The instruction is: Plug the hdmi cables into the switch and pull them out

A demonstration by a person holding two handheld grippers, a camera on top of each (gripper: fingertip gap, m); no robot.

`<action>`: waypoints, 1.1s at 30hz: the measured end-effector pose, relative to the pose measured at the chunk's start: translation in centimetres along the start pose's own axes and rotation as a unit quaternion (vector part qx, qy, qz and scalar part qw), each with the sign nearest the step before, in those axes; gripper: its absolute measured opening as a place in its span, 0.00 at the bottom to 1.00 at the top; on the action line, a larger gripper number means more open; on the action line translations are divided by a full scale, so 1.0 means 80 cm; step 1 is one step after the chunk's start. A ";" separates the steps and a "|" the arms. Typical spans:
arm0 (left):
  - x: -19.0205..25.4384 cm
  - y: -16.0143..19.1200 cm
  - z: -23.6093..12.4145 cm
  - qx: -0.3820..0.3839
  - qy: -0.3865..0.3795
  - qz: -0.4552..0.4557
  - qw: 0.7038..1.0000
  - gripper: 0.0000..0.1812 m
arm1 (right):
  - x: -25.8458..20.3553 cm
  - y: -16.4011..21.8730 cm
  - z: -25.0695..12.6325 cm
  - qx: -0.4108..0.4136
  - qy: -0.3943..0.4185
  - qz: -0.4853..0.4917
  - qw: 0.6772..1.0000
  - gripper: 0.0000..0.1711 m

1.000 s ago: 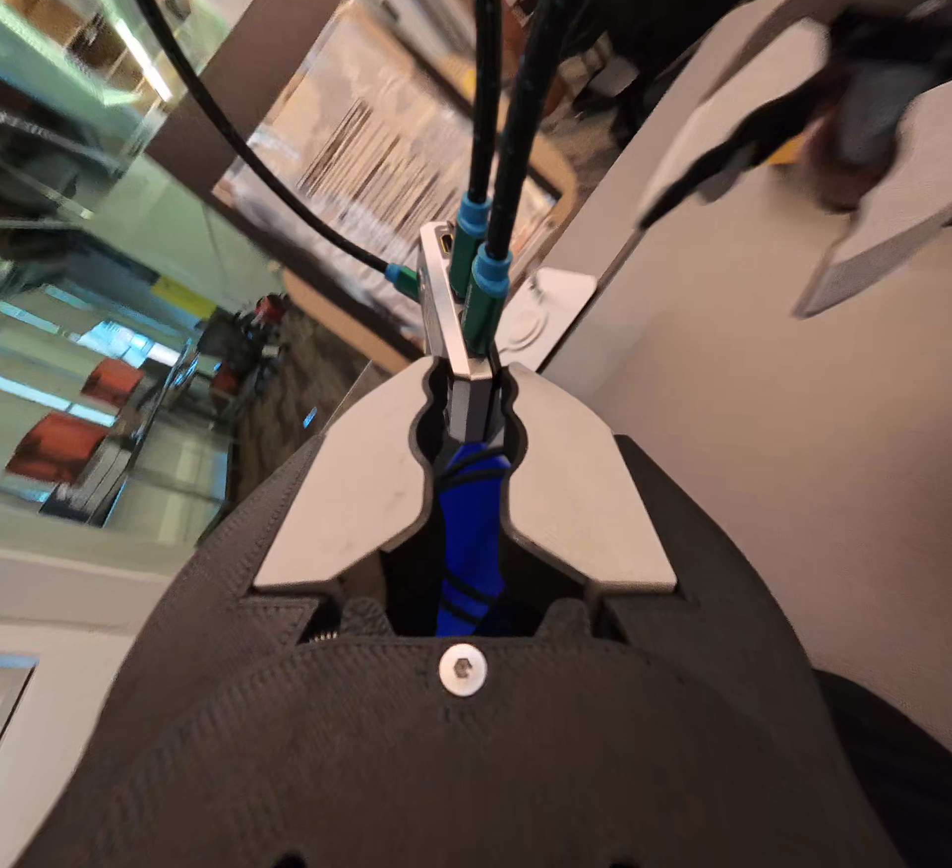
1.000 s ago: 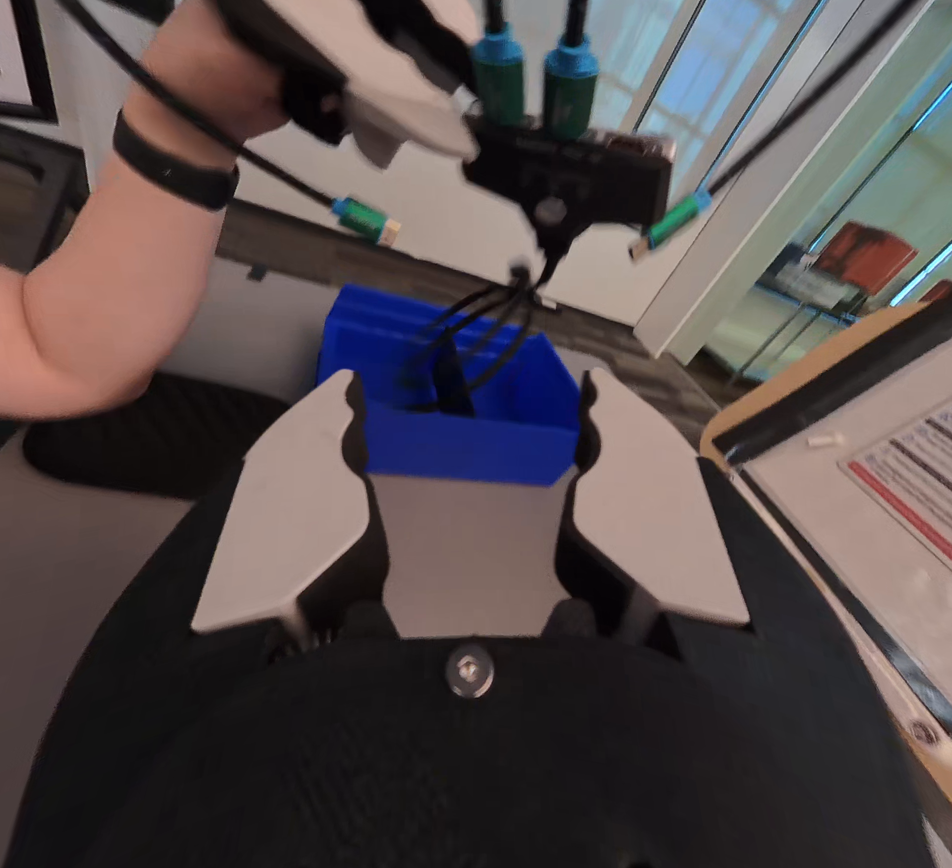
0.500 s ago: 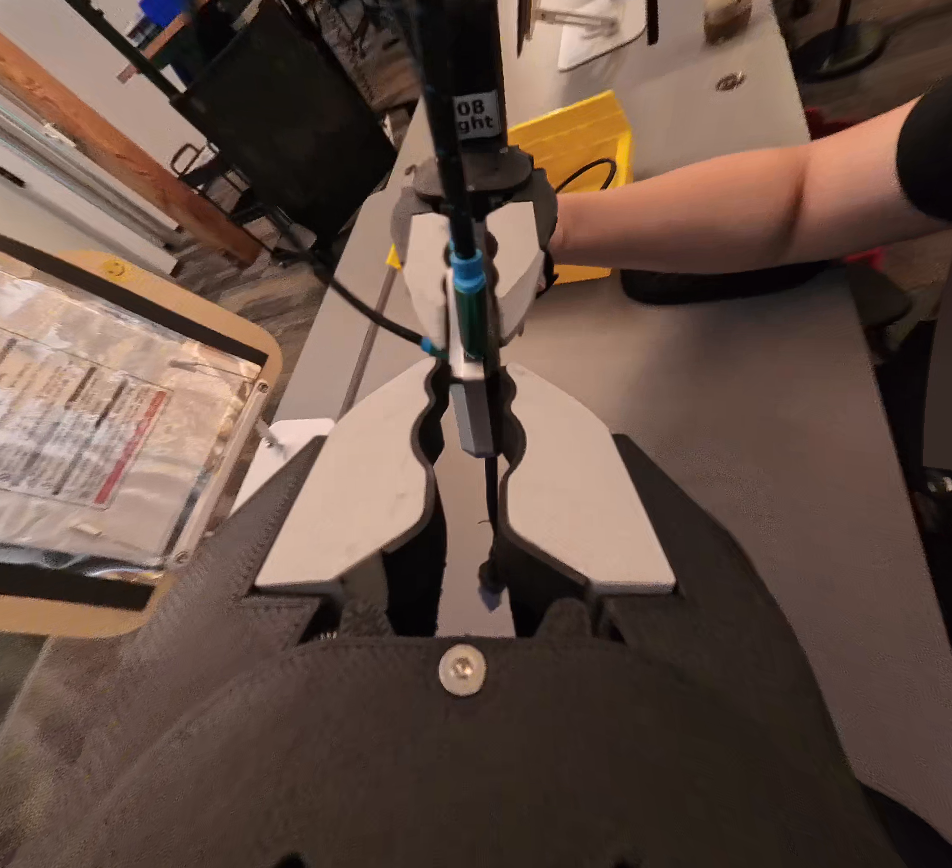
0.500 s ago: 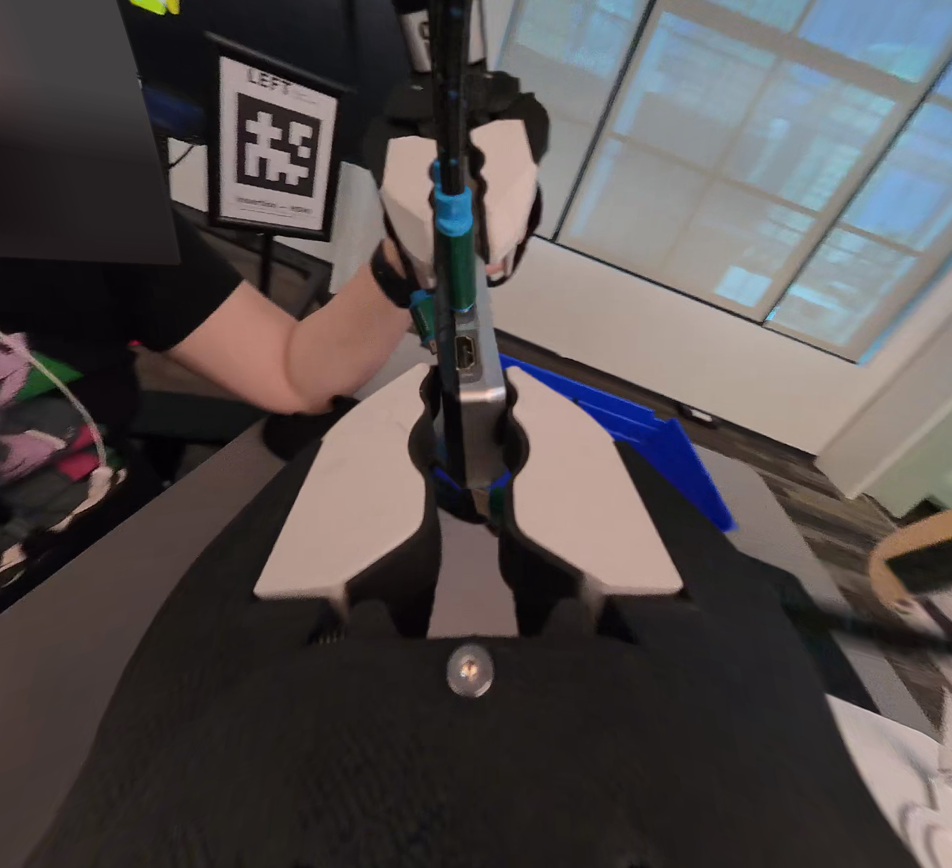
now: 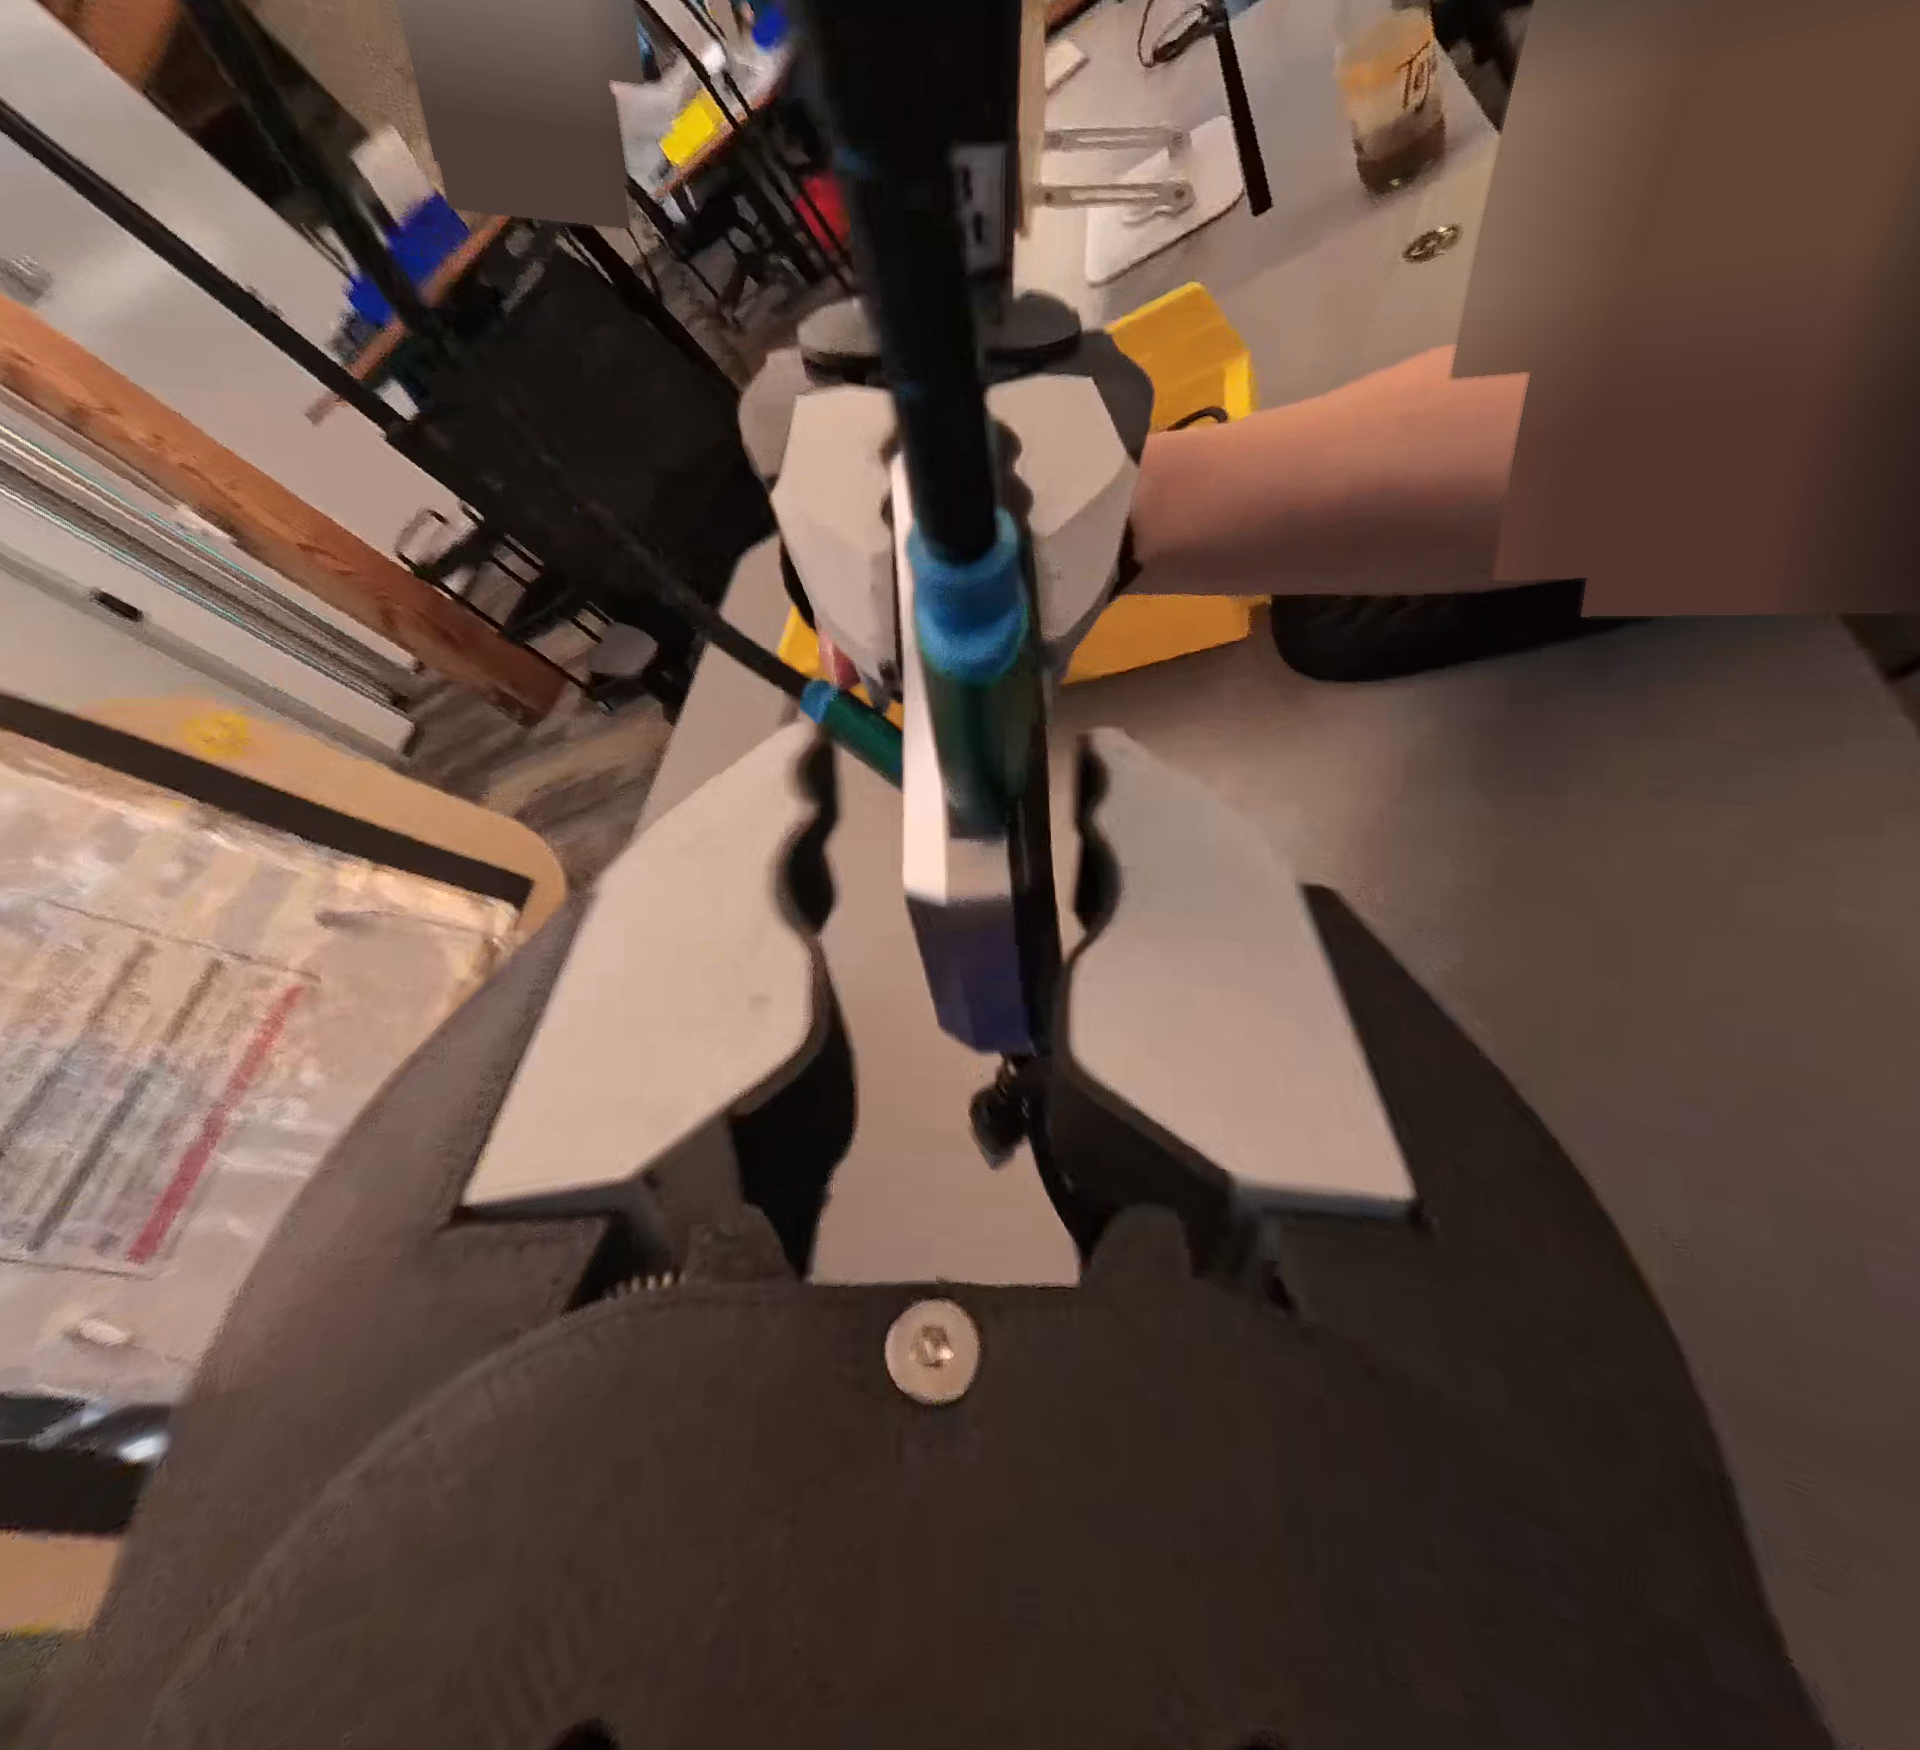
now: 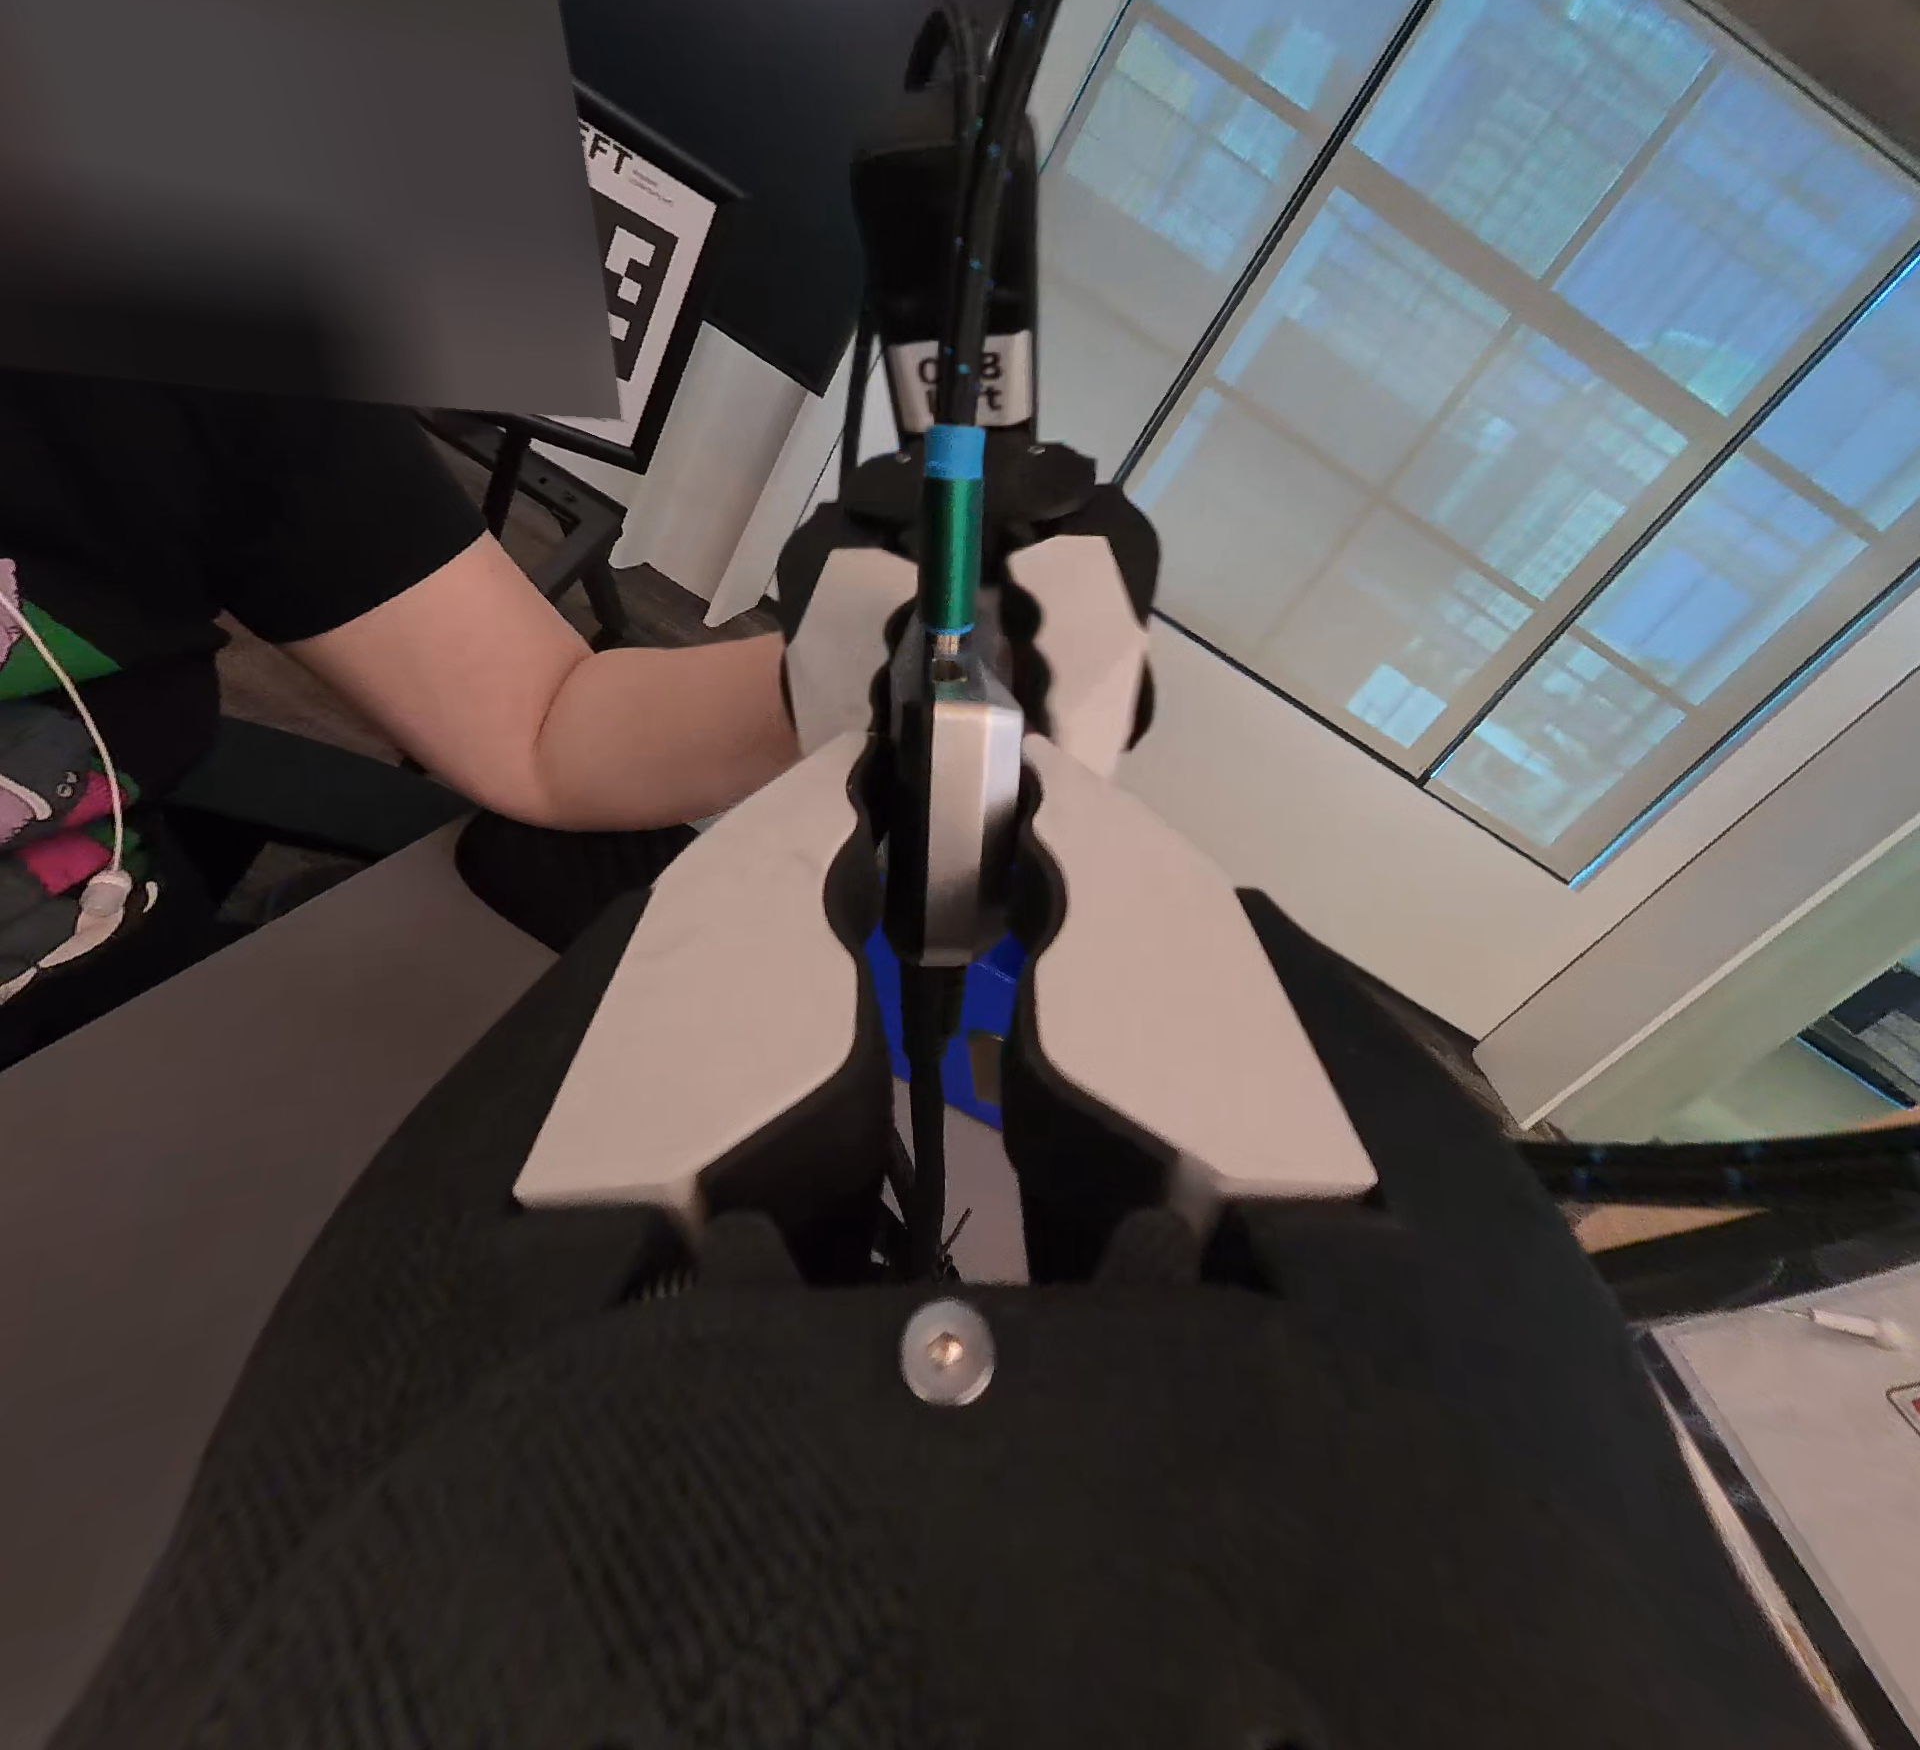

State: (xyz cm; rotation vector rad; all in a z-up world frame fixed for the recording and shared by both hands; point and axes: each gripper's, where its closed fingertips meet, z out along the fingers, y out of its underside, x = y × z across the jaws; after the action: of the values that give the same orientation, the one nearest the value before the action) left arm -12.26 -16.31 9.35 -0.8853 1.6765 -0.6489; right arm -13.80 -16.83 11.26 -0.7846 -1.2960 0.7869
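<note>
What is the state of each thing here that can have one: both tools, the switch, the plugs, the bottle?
left tool: open, fingers apart on either side of the switch.
right tool: shut on the switch.
switch: held in the air, on edge.
green plug: plugged into the switch.
second green plug: cannot tell whether it is plugged in.
bottle: upright, mostly empty.

Your right gripper (image 6: 940, 859): clamped on the switch (image 6: 961, 817), held edge-on
Plug (image 6: 951, 552): green, seated in the switch's top
Your left gripper (image 6: 966, 651): opposite, jaws apart
Bin (image 6: 987, 983): blue, behind
</note>
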 end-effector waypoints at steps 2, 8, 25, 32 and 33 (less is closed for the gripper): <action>0.001 -0.009 0.008 0.042 -0.012 0.032 0.999 0.14 | 0.003 -0.004 -0.005 0.024 0.005 -0.004 1.000 0.13; -0.005 -0.010 0.022 0.101 -0.033 0.036 0.994 0.14 | 0.007 0.002 -0.017 0.042 0.009 -0.012 0.999 0.13; -0.116 0.085 -0.011 -0.229 -0.318 0.239 0.889 0.13 | 0.066 -0.036 -0.069 -0.102 0.207 -0.052 0.972 0.15; -0.134 0.099 -0.016 -0.257 -0.368 0.236 0.862 0.12 | 0.057 0.013 -0.057 -0.308 0.247 -0.030 0.918 0.14; -0.135 0.099 -0.017 -0.255 -0.374 0.232 0.861 0.12 | 0.056 0.015 -0.048 -0.304 0.246 -0.018 0.920 0.14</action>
State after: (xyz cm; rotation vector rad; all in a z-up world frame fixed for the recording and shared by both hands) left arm -13.85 -2.95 9.52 -0.8832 1.2516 0.4671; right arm -9.62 -12.64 12.15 -1.3503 -1.0845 0.1113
